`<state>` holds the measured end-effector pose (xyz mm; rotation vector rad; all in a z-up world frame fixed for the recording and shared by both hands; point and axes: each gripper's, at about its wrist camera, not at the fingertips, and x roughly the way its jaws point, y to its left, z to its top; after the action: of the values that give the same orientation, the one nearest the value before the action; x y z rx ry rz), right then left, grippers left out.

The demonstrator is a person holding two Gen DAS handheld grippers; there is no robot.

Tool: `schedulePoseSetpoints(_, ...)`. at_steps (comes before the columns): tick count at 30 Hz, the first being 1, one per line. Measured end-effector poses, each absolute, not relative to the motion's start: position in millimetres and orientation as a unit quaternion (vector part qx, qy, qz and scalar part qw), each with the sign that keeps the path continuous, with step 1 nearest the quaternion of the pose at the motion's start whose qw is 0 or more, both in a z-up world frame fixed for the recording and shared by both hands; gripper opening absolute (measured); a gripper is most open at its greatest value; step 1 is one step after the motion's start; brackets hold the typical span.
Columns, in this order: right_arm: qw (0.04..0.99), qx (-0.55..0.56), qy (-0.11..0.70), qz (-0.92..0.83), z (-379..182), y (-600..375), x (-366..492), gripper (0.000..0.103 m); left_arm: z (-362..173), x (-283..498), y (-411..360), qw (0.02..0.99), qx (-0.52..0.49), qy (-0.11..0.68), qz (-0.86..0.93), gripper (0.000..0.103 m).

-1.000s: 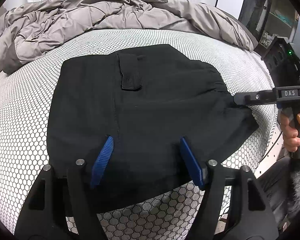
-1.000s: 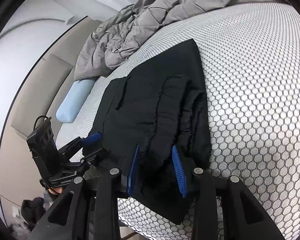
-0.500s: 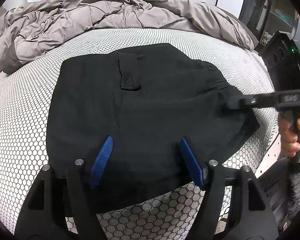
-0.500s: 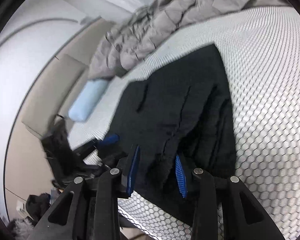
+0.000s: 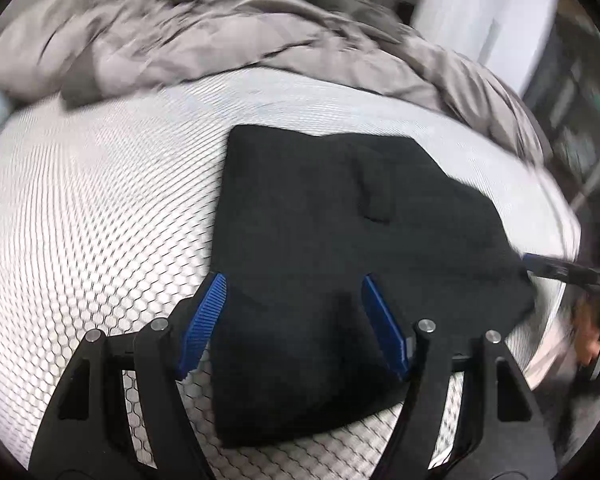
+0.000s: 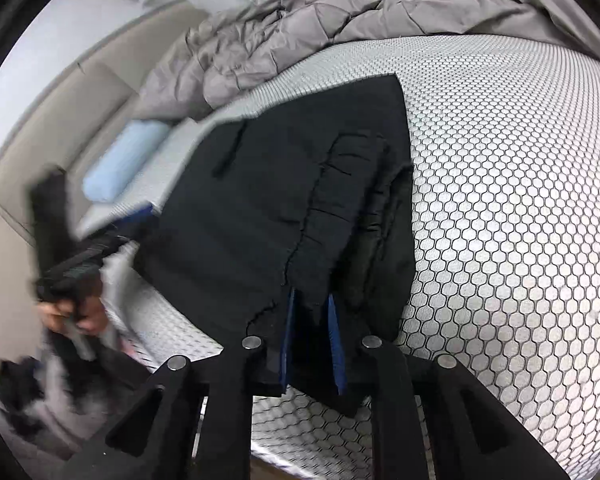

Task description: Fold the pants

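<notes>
Our right tool [image 6: 312, 344] pinches the gathered near edge of the black pants [image 6: 300, 184], which lie folded on the bed's honeycomb mattress [image 6: 520, 184]; our left tool [image 5: 294, 320] spreads open over them. No writing is readable. Only the right view shows the blue pillow [image 6: 120, 168].

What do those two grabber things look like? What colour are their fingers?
Both look alike. The left gripper has black plastic arms with cut-out holes, round silver screws, and two flat bright blue ridged fingertips. The right gripper has the same black frame, silver screws and blue pads. A bare hand holds a black handle; no sleeve shows. Any markings are blurred.
</notes>
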<state>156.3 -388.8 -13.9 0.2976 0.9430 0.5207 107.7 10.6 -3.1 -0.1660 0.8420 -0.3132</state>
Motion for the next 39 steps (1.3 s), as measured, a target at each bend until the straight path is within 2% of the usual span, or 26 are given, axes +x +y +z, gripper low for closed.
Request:
schedulePoseSetpoints(1,0.856,0.154,0.43,0.243,-9,-397,155,0.047,-6,113,20,0.894,-0.101,0.411,-0.146,0.068)
schedulePoseSetpoints(3,0.865,0.19,0.403,0.232,-5,-412,157,0.066,-19,123,37,0.874,-0.154,0.436,-0.147,0.068)
schedulePoseSetpoints(5,0.852,0.223,0.416,0.228,-18,-417,169,0.066,-33,130,47,0.85,-0.19,0.463,-0.167,0.058)
schedulePoseSetpoints(8,0.829,0.223,0.47,0.206,-50,-409,189,0.065,-37,128,49,0.85,-0.185,0.46,-0.175,0.049)
schedulePoseSetpoints(10,0.822,0.235,0.465,0.228,-57,-402,201,0.036,-34,122,45,0.854,-0.163,0.462,-0.176,0.047)
schedulePoseSetpoints(12,0.838,0.229,0.443,0.221,-49,-401,210,0.031,-32,113,39,0.855,-0.142,0.465,-0.182,0.047)
schedulePoseSetpoints(14,0.856,0.213,0.431,0.193,-47,-399,222,0.032,-26,103,33,0.866,-0.115,0.453,-0.178,0.047)
schedulePoseSetpoints(17,0.854,0.212,0.447,0.163,-45,-400,223,0.038,-13,92,28,0.887,-0.079,0.43,-0.15,0.047)
schedulePoseSetpoints(20,0.886,0.152,0.412,0.15,-16,-396,198,0.047,6,78,25,0.915,-0.057,0.377,-0.133,0.048)
schedulePoseSetpoints(24,0.904,0.108,0.359,0.205,19,-376,159,0.05,19,66,-6,0.922,-0.022,0.339,-0.187,0.068)
schedulePoseSetpoints(27,0.902,0.054,0.355,0.24,18,-333,155,0.07,5,76,-46,0.904,0.024,0.359,-0.232,0.069)
schedulePoseSetpoints(28,0.896,0.038,0.367,0.249,10,-318,159,0.071,-4,83,-58,0.893,0.042,0.378,-0.241,0.069)
schedulePoseSetpoints(32,0.868,-0.039,0.425,0.255,-34,-269,182,0.071,-22,87,-77,0.876,0.092,0.394,-0.263,0.069)
schedulePoseSetpoints(36,0.876,-0.147,0.415,0.199,-43,-270,170,0.063,-28,70,-60,0.871,0.096,0.393,-0.279,0.069)
schedulePoseSetpoints(37,0.879,-0.149,0.413,0.188,-40,-280,164,0.052,-29,64,-53,0.871,0.093,0.391,-0.282,0.07)
schedulePoseSetpoints(39,0.887,-0.141,0.41,0.159,-35,-301,156,0.044,-30,55,-43,0.872,0.086,0.391,-0.281,0.07)
